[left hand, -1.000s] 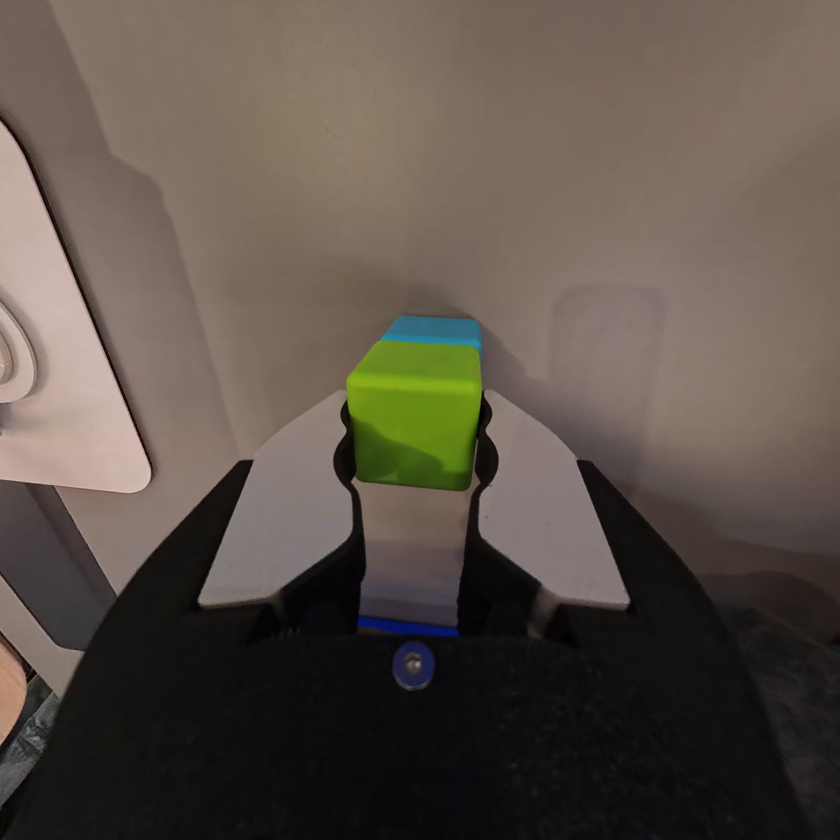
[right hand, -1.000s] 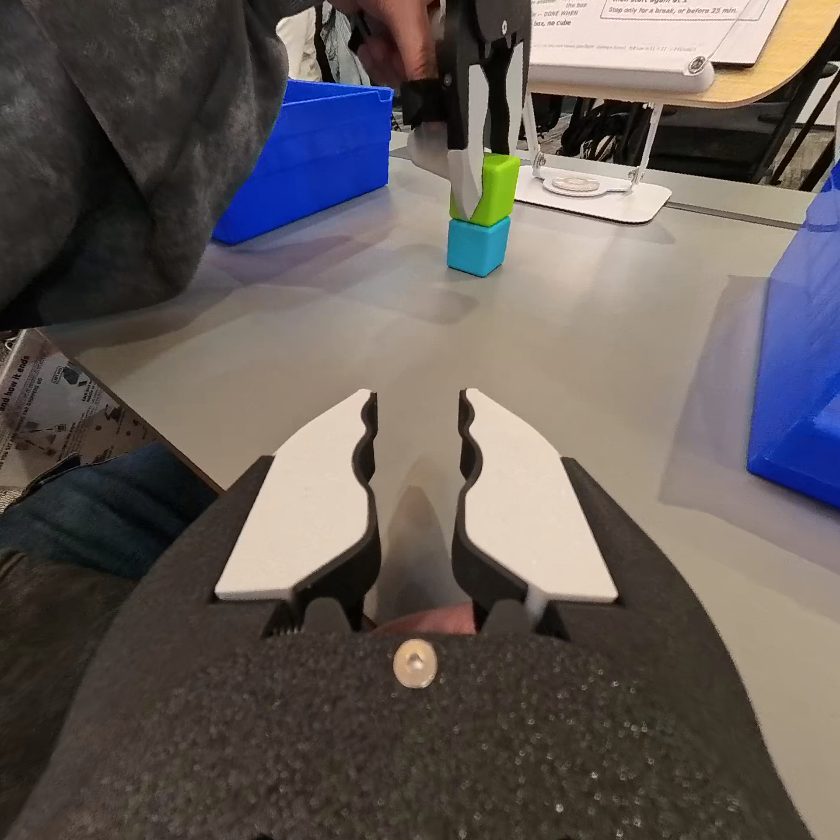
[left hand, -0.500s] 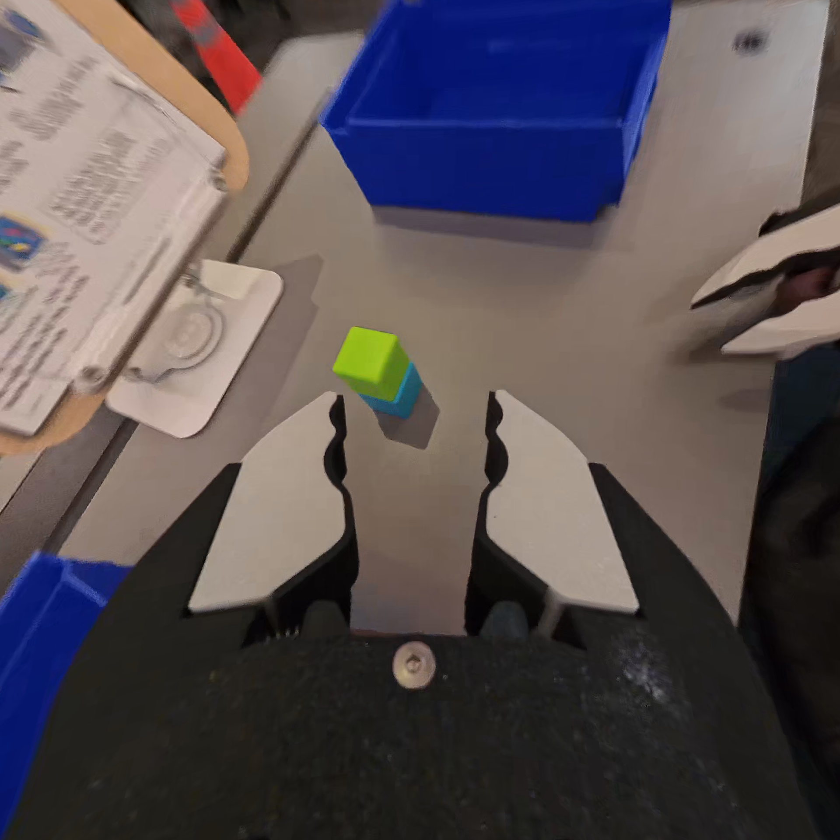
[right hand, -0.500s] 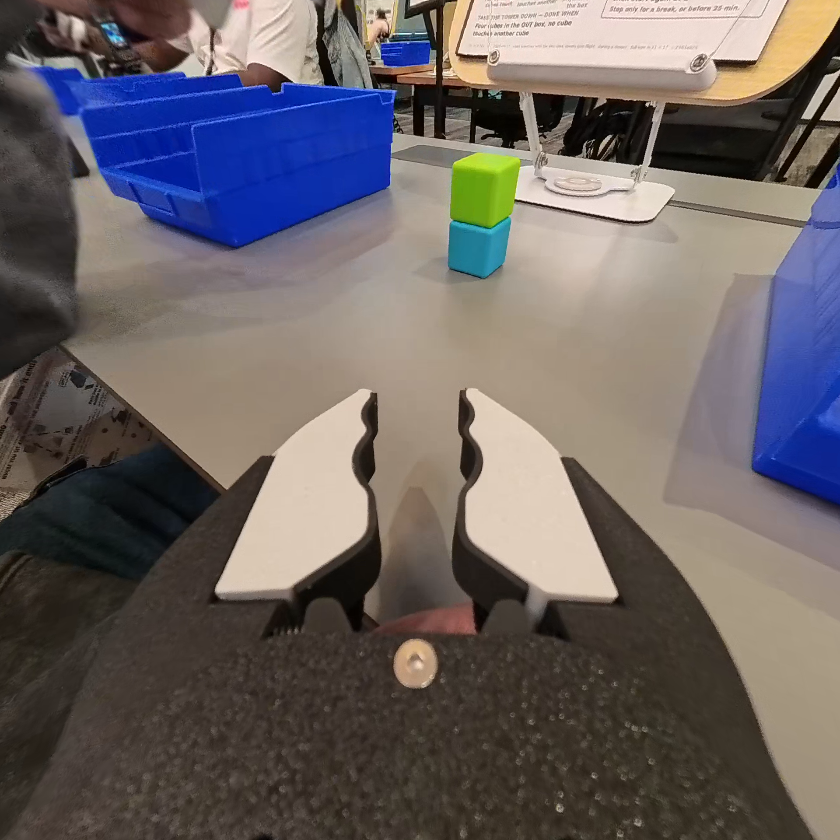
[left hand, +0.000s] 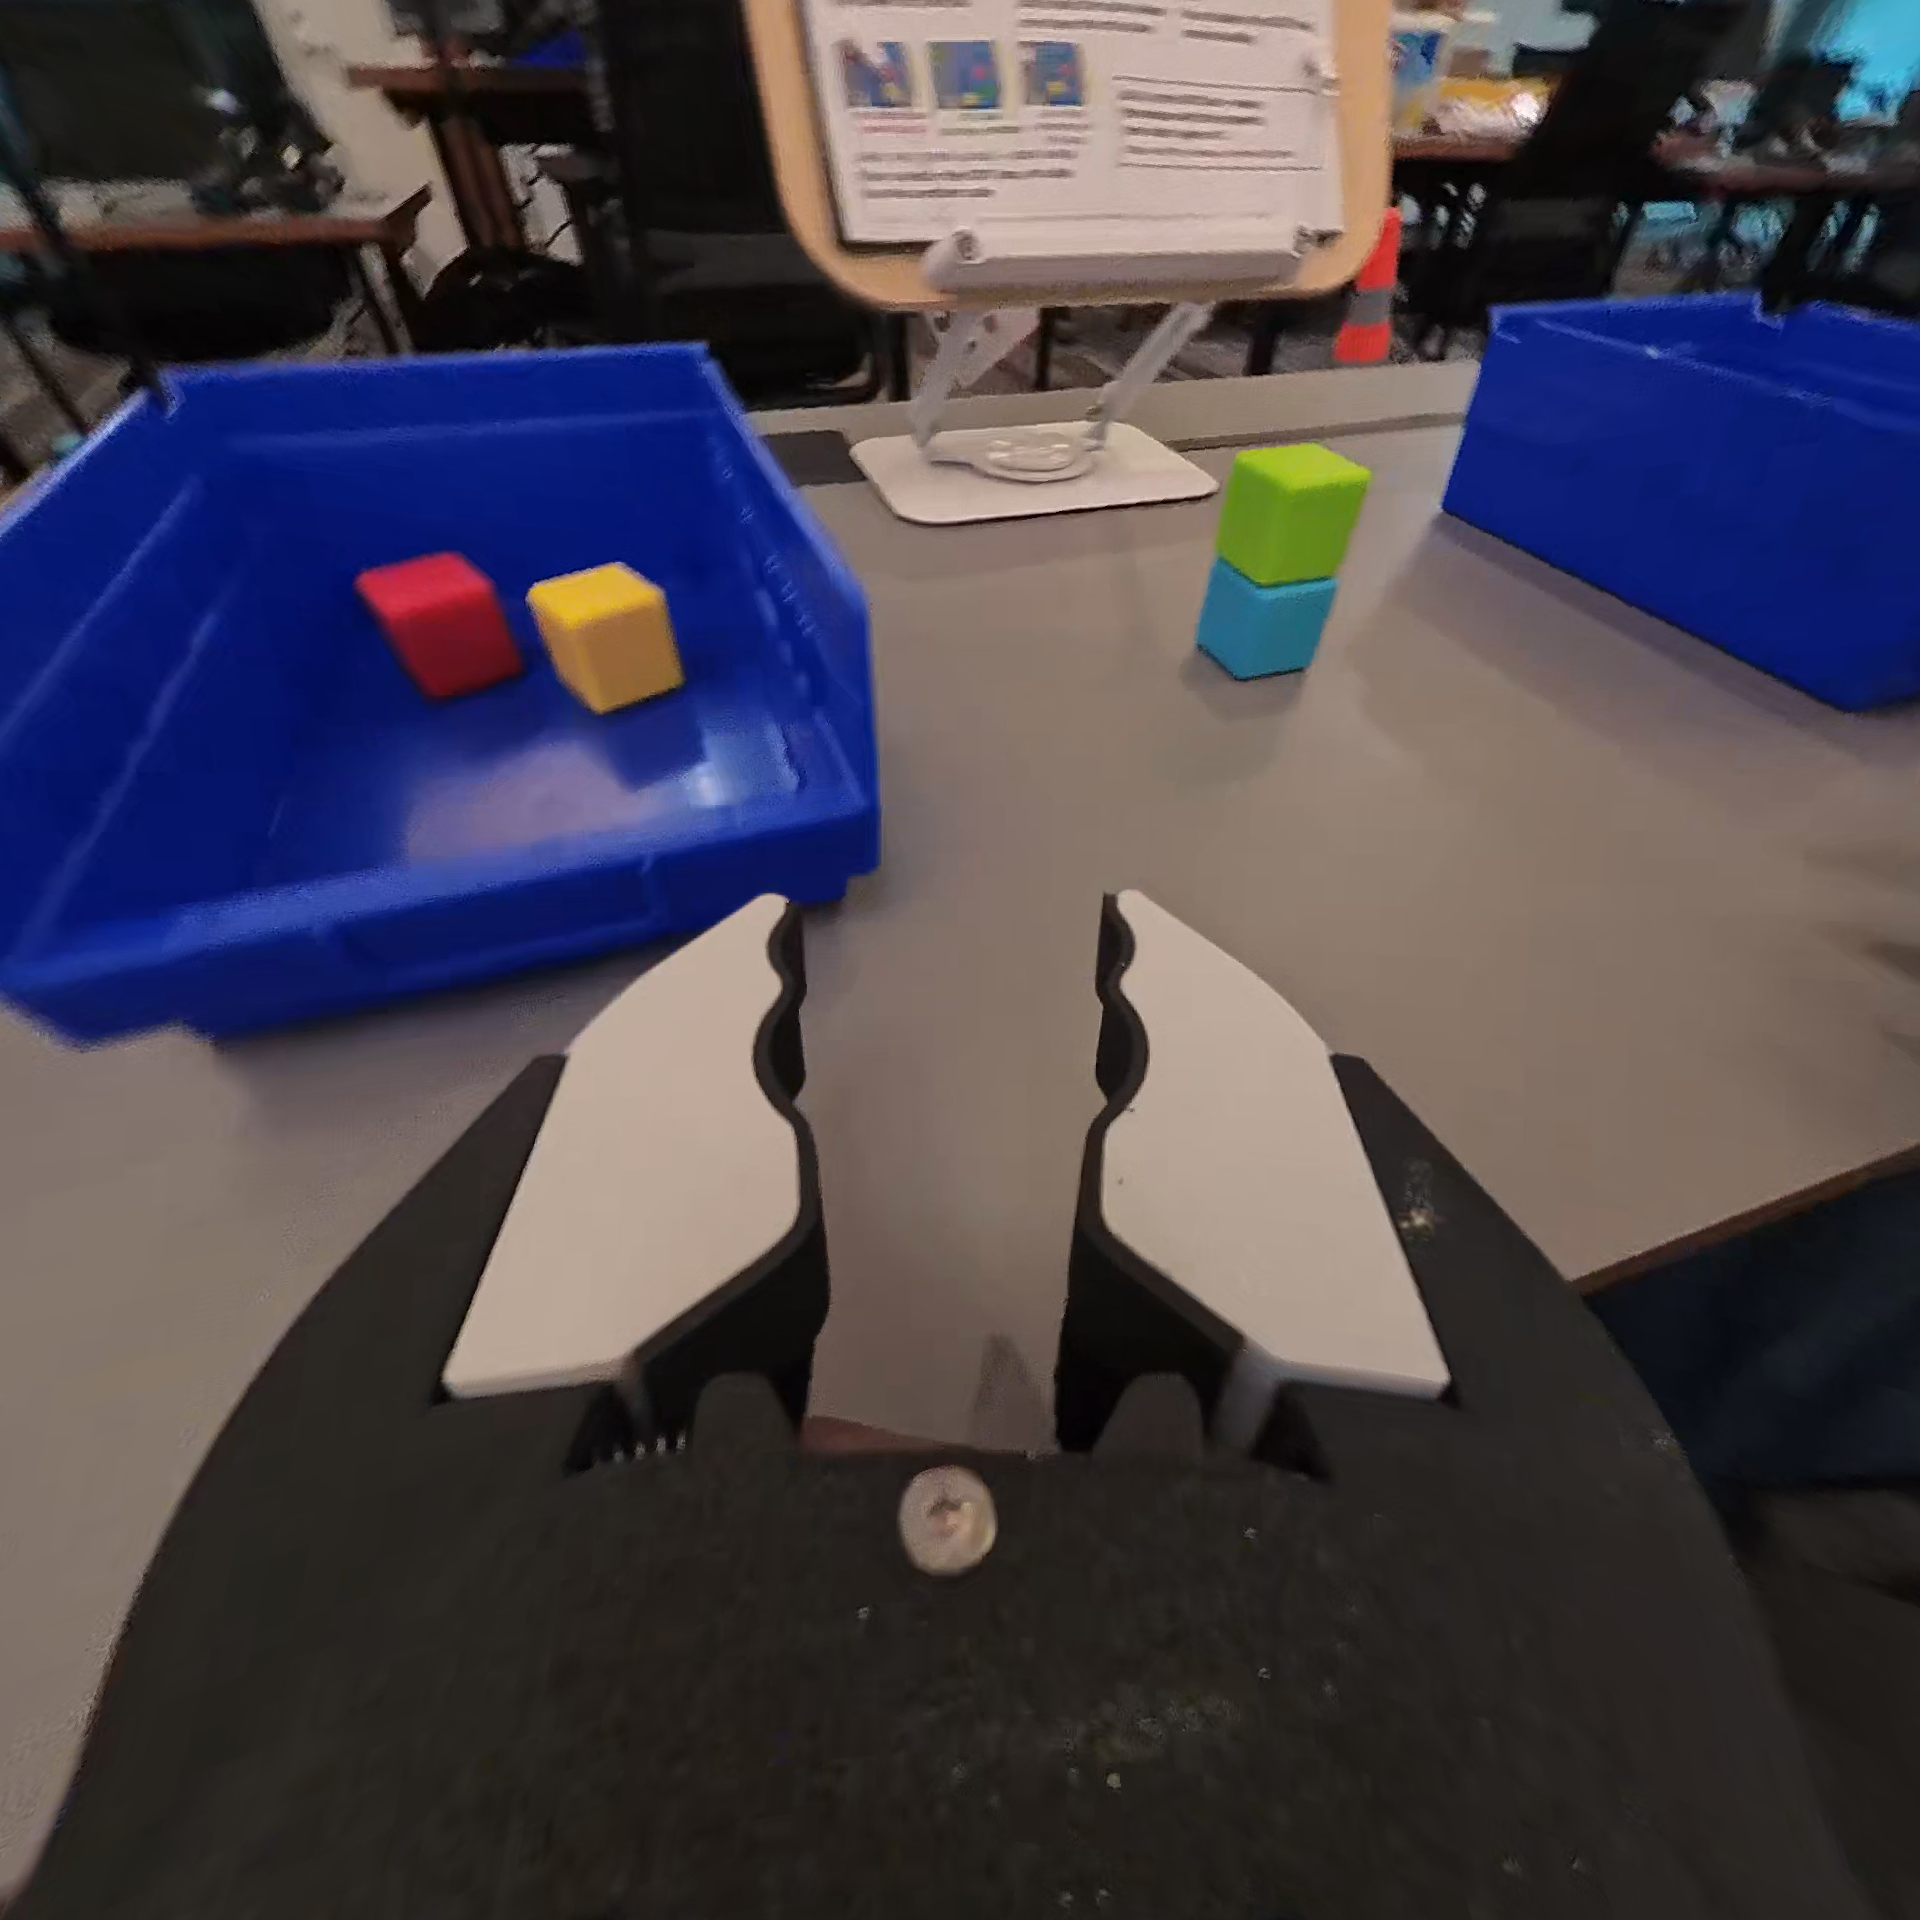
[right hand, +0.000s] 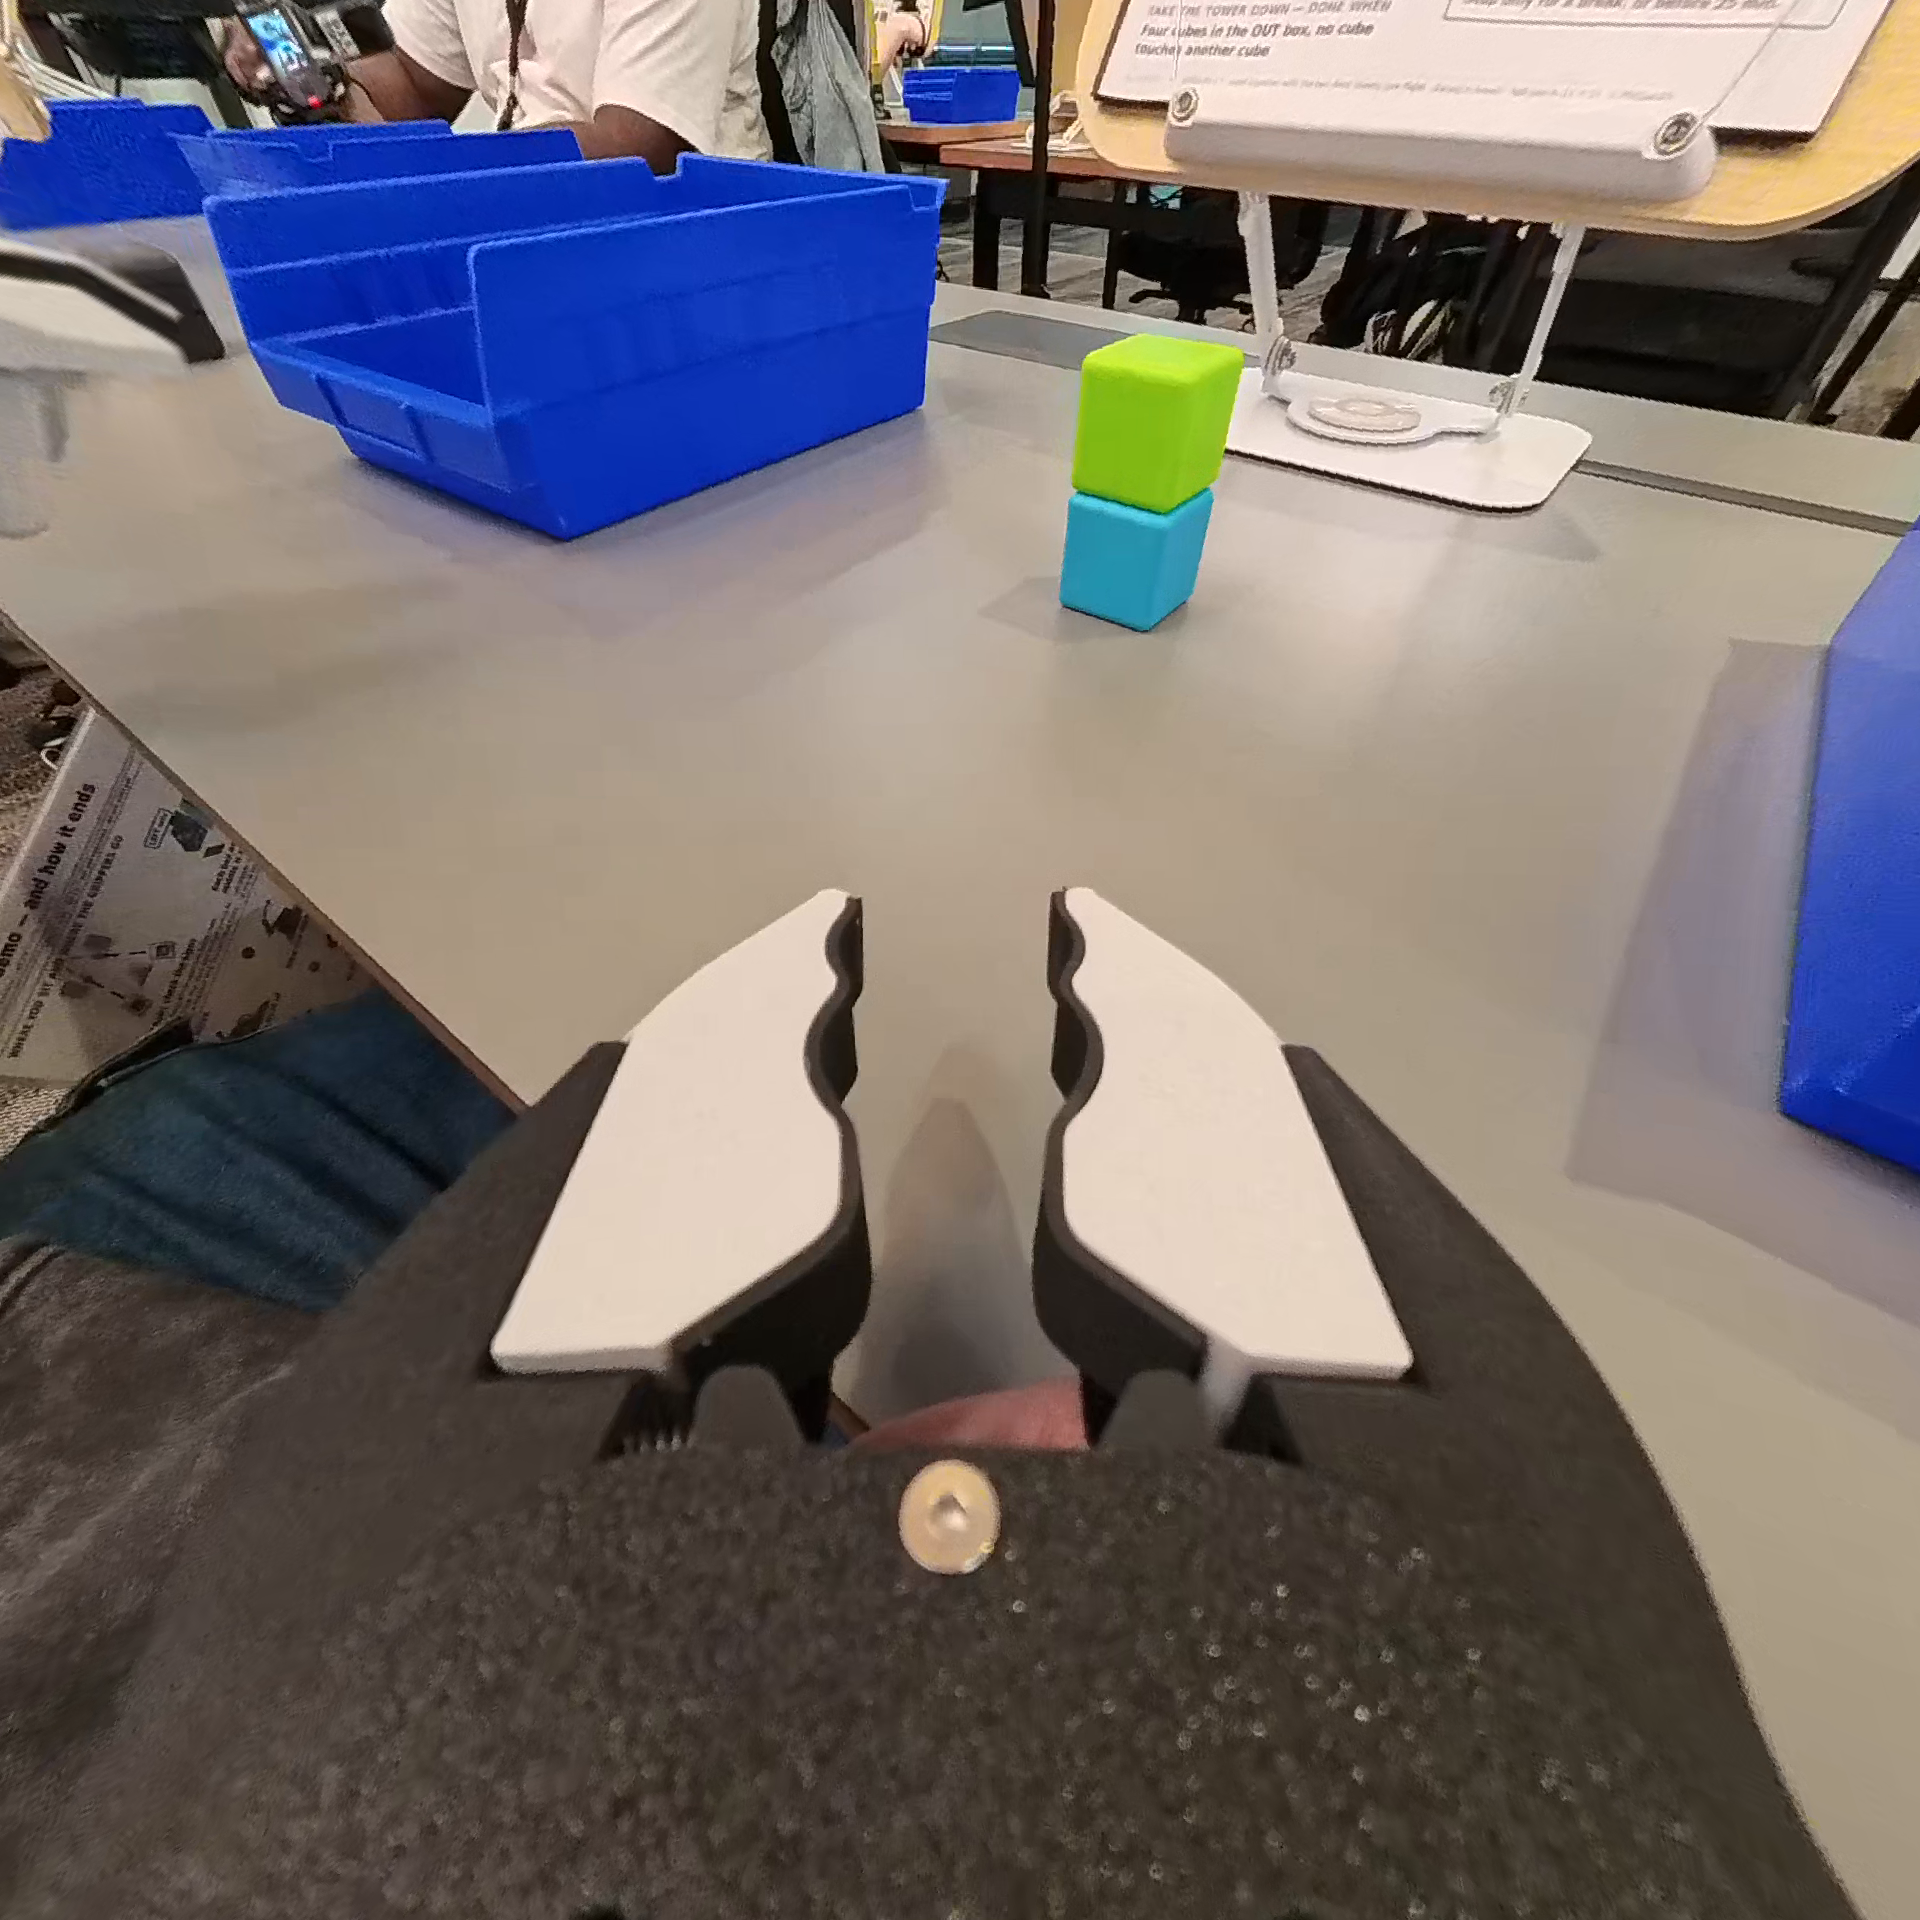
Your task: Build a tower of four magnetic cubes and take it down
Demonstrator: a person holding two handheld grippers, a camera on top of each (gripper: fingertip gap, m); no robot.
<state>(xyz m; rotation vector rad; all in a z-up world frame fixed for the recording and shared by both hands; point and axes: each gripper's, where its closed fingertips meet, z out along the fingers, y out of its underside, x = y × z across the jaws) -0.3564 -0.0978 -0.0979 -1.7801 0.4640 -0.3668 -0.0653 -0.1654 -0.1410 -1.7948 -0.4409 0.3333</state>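
Lime-green plastic cube (left hand: 1291, 511) sits squarely on a sky-blue plastic cube (left hand: 1263, 621) at the far middle of the grey tabletop (left hand: 1143, 831). Red cube (left hand: 442, 621) and yellow cube (left hand: 606, 635) lie side by side in the blue plastic bin (left hand: 436, 935) at left. Left gripper (left hand: 948, 971) and right gripper (right hand: 954, 956) hover near, jaws spread, holding nothing.

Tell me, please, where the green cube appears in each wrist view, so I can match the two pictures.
Left wrist view: green cube upper right of centre, atop the light blue cube.
Right wrist view: green cube above centre, slightly right, atop the same cube.
Shared landmark: the white stand base just behind the stack.
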